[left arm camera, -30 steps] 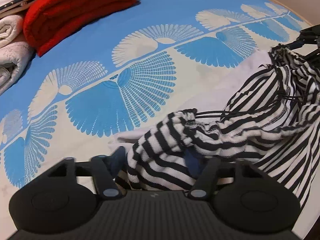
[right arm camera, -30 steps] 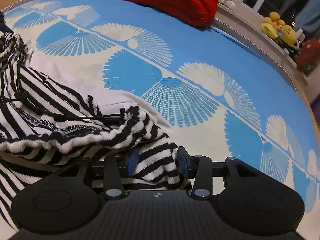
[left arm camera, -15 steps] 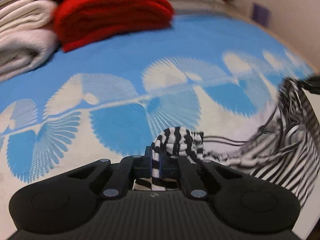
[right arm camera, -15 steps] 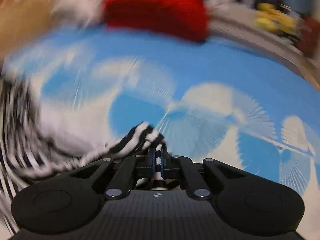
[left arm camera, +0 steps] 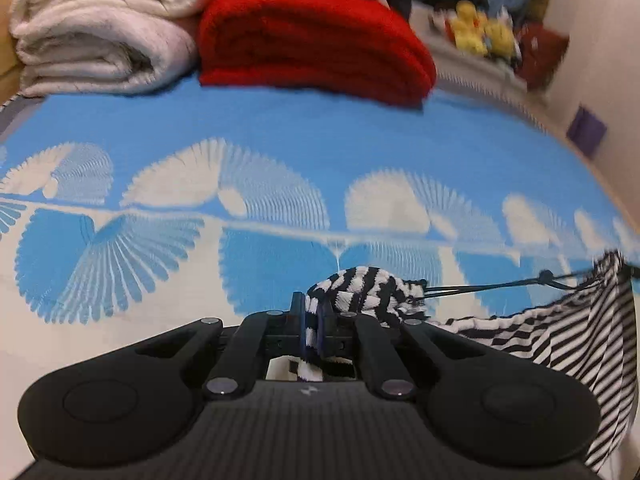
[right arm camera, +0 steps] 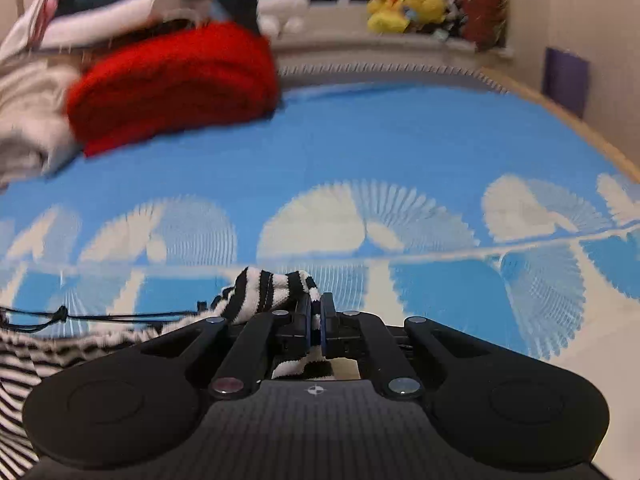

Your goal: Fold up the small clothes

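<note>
A black-and-white striped garment (left arm camera: pixel 552 332) hangs lifted above the blue-and-white patterned bed cover (left arm camera: pixel 320 140). My left gripper (left arm camera: pixel 312 320) is shut on one bunched corner of it, with the cloth stretching off to the right. My right gripper (right arm camera: pixel 316 316) is shut on the other corner of the striped garment (right arm camera: pixel 272 292), with the cloth stretching off to the left. A thin black drawstring (right arm camera: pixel 120 315) runs taut along the garment's top edge between the two grippers.
A folded red blanket (left arm camera: pixel 320 36) and folded white blankets (left arm camera: pixel 100 28) lie at the far side of the bed. Yellow plush toys (right arm camera: pixel 404 4) sit on a ledge beyond. A wall with a purple patch (right arm camera: pixel 566 80) stands at the right.
Both grippers closed on the garment's corners, then lifted and pulled apart. The cloth, heaped on the bed a second ago, now hangs stretched between them, and the views tilted up toward the blankets.
</note>
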Available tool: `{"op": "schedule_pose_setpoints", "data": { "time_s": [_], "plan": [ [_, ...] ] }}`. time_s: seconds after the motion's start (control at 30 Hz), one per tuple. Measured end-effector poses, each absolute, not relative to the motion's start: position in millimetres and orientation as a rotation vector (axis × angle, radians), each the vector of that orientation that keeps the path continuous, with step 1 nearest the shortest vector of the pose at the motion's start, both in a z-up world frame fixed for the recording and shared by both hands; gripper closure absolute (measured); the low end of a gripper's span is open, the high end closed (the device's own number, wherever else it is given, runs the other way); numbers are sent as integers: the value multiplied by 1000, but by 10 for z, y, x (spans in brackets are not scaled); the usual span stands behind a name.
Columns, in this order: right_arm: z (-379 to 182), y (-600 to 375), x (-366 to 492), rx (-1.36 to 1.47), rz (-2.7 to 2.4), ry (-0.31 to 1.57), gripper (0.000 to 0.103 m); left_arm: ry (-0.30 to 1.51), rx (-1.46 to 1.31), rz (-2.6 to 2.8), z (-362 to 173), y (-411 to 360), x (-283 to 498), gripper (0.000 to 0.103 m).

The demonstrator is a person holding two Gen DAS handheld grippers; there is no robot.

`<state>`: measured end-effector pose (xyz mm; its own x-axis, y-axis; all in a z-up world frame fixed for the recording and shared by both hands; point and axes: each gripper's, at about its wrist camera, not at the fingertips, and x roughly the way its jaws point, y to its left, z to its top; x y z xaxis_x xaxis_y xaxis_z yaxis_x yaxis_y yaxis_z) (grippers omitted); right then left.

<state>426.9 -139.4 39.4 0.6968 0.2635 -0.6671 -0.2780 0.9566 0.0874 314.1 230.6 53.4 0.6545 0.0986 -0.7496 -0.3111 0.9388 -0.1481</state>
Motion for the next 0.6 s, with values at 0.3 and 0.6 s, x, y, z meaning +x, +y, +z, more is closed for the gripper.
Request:
{"op": "schedule_pose_setpoints", "data": {
  "time_s": [0.3,0.6],
  "plan": [
    [-89,-1255,4352,-187,293,997,86,1075,-173,276,190,2150,3240,67],
    [191,-1452,4155,-107,473,963,52,1070,-200,28,325,1927,3115,52]
  ]
}}
